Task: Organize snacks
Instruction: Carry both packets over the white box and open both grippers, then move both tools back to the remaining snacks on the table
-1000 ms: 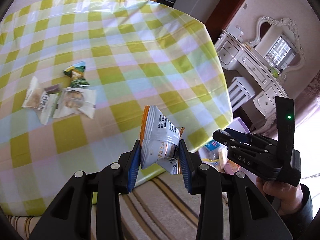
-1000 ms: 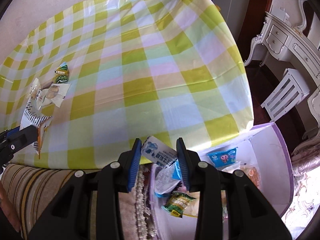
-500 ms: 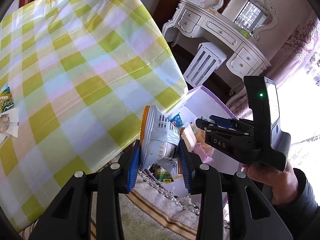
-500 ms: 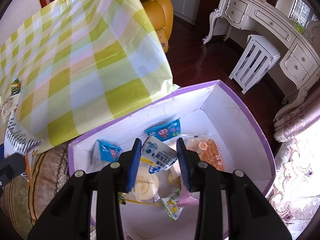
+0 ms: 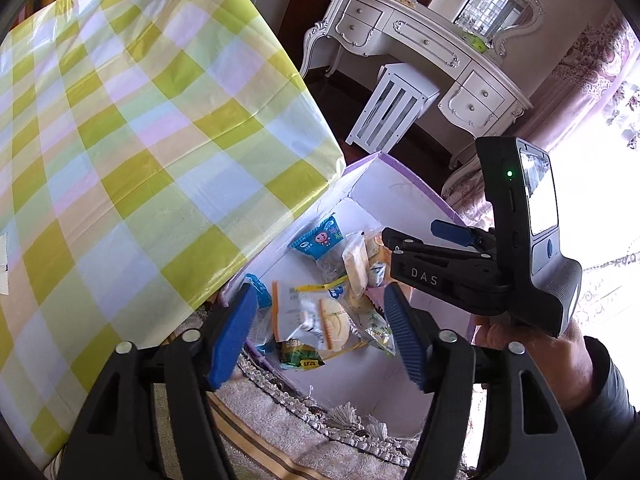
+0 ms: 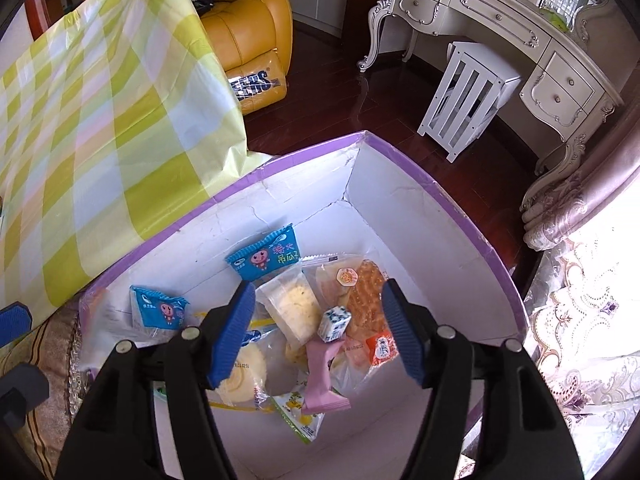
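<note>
Room: dark wood floor (image 6: pixel 332 92), an ornate white dressing table (image 6: pixel 508 36) with a white slatted stool (image 6: pixel 468 100) under it, a yellow leather armchair (image 6: pixel 248 12) and a patterned curtain (image 6: pixel 580 320) at the bright side.
Tabletop: covered by a yellow-green checked cloth (image 5: pixel 132 152) whose edge hangs just beside the box.
Box: a white box with a purple rim (image 6: pixel 436 184) stands on the floor below the tabletop edge, beside a striped fringed rug (image 5: pixel 304 432).
Snacks: all lie loose in the bottom of the box, overlapping. A blue cartoon packet (image 6: pixel 266 259) lies nearest the far wall, a second blue packet (image 6: pixel 160 312) toward the left wall. A clear-wrapped pale cake (image 6: pixel 292 304) and an orange pastry packet (image 6: pixel 360 292) lie side by side in the middle. A small blue-and-white wrapped sweet (image 6: pixel 334 324), a pink packet (image 6: pixel 320 376) and a small orange-red packet (image 6: pixel 382 348) lie nearer the camera, with a round cake in clear wrap (image 6: pixel 244 372) at the left.
Left gripper (image 5: pixel 322 332): above the near end of the box, blue pads wide apart, nothing between them.
Right gripper (image 6: pixel 318 328): directly over the box, pads spread wide and empty; the left view shows it held by the person's right hand (image 5: pixel 532 344).
</note>
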`<state>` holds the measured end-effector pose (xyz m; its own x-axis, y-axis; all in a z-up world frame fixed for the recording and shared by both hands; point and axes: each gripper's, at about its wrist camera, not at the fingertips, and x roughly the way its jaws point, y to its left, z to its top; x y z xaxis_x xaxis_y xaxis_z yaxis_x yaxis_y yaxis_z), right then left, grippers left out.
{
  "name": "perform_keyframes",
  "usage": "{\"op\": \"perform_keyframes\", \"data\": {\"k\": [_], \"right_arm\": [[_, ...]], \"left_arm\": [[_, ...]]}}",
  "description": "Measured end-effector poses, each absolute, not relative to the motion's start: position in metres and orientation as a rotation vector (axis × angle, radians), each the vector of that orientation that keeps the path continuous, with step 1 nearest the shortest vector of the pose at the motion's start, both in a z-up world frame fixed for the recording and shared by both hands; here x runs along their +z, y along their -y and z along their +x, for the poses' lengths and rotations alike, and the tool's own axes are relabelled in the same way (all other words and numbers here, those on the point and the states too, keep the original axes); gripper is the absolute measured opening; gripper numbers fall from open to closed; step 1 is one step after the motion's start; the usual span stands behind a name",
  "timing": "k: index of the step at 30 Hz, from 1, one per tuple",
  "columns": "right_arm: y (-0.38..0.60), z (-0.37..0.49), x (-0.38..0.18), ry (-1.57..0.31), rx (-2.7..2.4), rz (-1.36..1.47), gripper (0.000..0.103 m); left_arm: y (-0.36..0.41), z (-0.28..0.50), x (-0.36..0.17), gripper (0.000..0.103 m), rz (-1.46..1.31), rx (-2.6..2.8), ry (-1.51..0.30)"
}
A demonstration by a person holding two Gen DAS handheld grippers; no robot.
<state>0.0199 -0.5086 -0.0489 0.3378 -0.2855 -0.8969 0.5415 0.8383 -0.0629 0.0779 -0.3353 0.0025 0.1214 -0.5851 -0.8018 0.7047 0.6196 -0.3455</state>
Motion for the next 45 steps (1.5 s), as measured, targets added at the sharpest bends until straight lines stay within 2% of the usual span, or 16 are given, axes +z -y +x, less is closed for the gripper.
{"op": "perform_keyframes", "data": {"k": [14, 27, 45], "right_arm": [[0.485, 0.036, -0.03, -1.063, -0.502, 0.246, 0.076], [0.432, 0.071, -0.012, -1.031, -0.376, 0.225, 0.076], [0.353, 0.115, 0.003, -0.967, -0.194, 0.19, 0.077]], "left_arm": [[0.305, 0.097, 0.013, 0.073, 0.074, -0.854, -1.057], [0.234, 0.142, 0.027, 0.074, -0.014, -0.664, -0.987], [0.109, 0.188, 0.021, 0.074, -0.22, -0.411, -0.963]]}}
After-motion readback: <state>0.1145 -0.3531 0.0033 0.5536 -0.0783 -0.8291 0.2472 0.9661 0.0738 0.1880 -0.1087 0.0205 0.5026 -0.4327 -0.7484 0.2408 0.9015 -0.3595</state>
